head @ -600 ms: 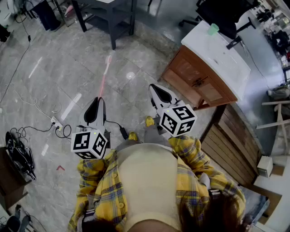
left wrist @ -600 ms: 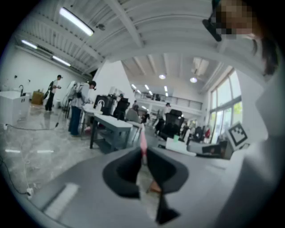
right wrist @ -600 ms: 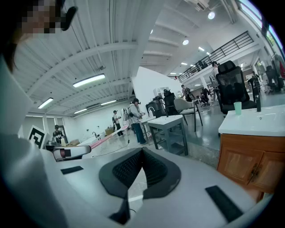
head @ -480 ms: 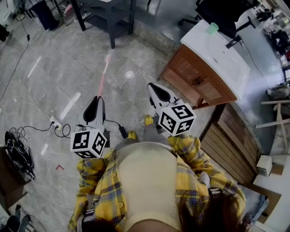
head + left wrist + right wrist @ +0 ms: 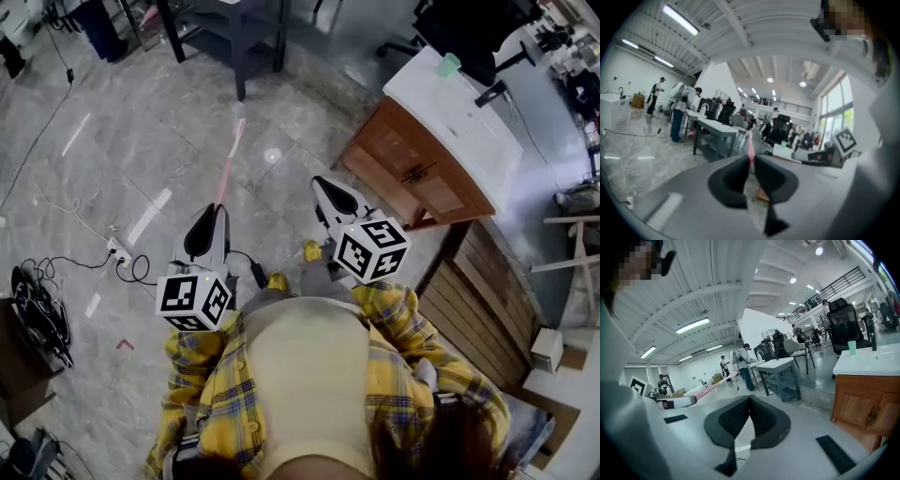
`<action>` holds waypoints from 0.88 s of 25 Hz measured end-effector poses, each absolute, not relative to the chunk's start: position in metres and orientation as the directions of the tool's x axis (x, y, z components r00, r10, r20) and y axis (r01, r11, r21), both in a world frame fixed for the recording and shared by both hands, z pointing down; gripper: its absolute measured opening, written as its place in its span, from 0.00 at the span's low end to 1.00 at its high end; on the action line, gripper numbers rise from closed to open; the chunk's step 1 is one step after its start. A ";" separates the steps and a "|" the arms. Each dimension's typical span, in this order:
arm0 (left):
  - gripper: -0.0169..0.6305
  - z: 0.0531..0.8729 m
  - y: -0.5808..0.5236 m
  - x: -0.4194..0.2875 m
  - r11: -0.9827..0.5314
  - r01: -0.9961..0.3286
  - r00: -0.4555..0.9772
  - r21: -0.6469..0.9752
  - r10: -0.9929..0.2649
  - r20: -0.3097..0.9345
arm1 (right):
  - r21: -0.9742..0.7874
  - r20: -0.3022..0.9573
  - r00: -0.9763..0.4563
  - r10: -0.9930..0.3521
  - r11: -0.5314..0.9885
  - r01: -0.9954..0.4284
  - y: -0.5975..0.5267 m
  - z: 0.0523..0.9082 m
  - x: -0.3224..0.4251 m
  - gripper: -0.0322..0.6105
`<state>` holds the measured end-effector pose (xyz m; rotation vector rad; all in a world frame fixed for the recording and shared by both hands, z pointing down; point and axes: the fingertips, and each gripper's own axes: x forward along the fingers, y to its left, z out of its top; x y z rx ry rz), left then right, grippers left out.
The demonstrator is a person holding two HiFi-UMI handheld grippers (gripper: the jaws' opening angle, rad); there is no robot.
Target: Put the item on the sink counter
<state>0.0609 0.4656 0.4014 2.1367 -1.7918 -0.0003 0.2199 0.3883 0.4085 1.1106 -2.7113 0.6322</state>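
A long thin pink stick-like item [image 5: 228,161] juts forward over the floor, with my left gripper [image 5: 210,217] shut on its near end. In the left gripper view the pink item [image 5: 750,146] rises from between the closed jaws of the left gripper [image 5: 750,164]. My right gripper [image 5: 325,190] is held beside it, jaws shut with nothing between them, as the right gripper view [image 5: 749,401] shows. The white sink counter [image 5: 459,122] on a wooden cabinet [image 5: 417,178] stands ahead to the right, apart from both grippers.
A green cup [image 5: 450,64] and a black faucet [image 5: 489,92] are on the counter. A dark table [image 5: 234,37] stands ahead. Cables and a power strip [image 5: 117,253] lie on the floor at left. Wooden slats [image 5: 483,300] are at right.
The view has shifted slightly, with both grippers a little lower and further right in it. The left gripper still holds the pink item; the right stays shut.
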 end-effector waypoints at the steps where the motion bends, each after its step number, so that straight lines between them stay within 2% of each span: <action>1: 0.09 0.402 0.466 0.061 -0.138 -0.953 0.201 0.269 -0.955 0.220 | -0.325 0.288 -0.717 -0.635 0.640 -0.696 0.389 0.409 0.219 0.07; 12: 0.09 0.403 0.427 0.054 -0.101 -0.962 0.158 0.253 -0.963 0.217 | -0.319 0.287 -0.725 -0.626 0.651 -0.689 0.341 0.415 0.214 0.07; 22: 0.09 0.397 0.339 0.058 -0.081 -0.971 0.131 0.223 -0.966 0.221 | -0.285 0.272 -0.771 -0.576 0.717 -0.636 0.261 0.413 0.197 0.07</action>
